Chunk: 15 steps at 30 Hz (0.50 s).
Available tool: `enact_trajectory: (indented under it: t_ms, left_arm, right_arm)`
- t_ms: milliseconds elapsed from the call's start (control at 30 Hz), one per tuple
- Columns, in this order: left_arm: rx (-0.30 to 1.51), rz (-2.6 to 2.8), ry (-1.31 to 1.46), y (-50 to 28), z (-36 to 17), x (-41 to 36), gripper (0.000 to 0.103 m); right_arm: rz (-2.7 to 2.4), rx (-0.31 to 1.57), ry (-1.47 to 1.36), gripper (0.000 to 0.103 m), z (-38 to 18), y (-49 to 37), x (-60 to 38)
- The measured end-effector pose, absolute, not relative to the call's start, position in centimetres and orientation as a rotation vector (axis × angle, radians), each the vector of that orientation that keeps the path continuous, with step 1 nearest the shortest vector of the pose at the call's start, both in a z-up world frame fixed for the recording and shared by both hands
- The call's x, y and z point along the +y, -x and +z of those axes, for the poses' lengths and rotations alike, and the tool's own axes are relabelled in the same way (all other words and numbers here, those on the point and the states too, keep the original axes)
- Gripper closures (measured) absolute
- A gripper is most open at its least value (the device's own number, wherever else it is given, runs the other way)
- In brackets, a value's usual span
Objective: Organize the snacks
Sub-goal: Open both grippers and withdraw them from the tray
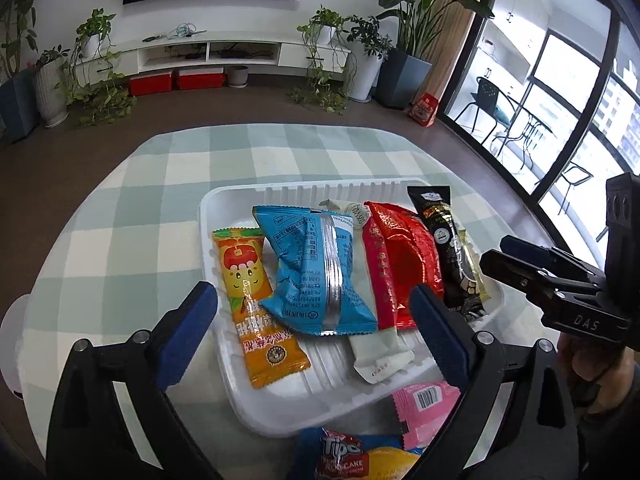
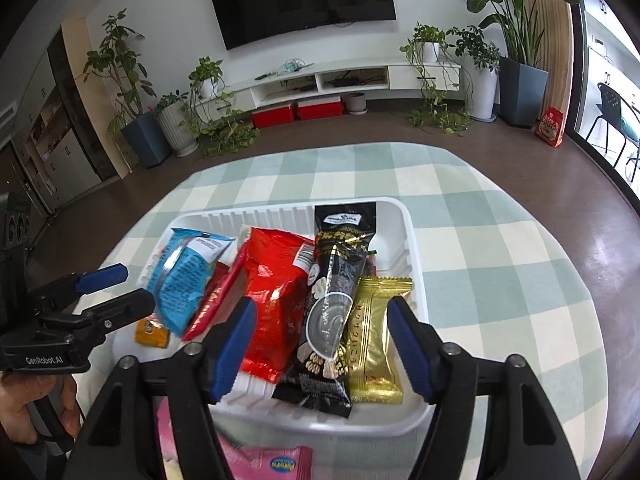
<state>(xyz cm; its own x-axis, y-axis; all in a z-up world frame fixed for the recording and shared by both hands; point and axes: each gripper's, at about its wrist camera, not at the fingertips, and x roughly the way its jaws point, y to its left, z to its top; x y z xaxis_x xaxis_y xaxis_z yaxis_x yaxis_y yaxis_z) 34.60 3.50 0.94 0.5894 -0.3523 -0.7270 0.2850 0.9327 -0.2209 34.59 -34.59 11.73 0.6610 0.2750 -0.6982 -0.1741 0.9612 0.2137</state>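
A white tray (image 1: 216, 208) on the checked cloth holds several snack packets side by side: orange (image 1: 252, 304), blue (image 1: 316, 268), a white and red stick (image 1: 376, 288), red (image 1: 408, 252) and black (image 1: 452, 248). In the right wrist view a gold packet (image 2: 372, 336) lies beside the black packet (image 2: 340, 272). My left gripper (image 1: 312, 294) hangs open above the tray's near side, nothing between its pads. My right gripper (image 2: 322, 307) is open too, over the red, black and gold packets, and holds nothing. Each gripper shows in the other's view, the right gripper (image 1: 496, 251) and the left gripper (image 2: 134, 285).
In front of the tray, outside it, lie a pink packet (image 1: 428, 408) and a blue Tipo cake packet (image 1: 352, 456). The checked tablecloth (image 1: 160, 184) covers a round table. Beyond are brown floor, potted plants, a TV shelf and a glass door on the right.
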Motion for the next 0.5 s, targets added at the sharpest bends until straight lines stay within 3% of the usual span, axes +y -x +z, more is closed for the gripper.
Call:
enact_trajectory:
  t_ms: [233,500]
  left_arm:
    - [0.760,-0.361,0.069,-28.6,3.9,5.0,0.000]
    - [0.758,-0.293,0.097,-19.8,2.9,6.4,0.000]
  right_arm:
    - [0.346,0.681,-0.213,0.006,14.6,-28.4,-36.0]
    - [0.397,0.677,-0.231,0.004,13.5,-21.3,-35.8]
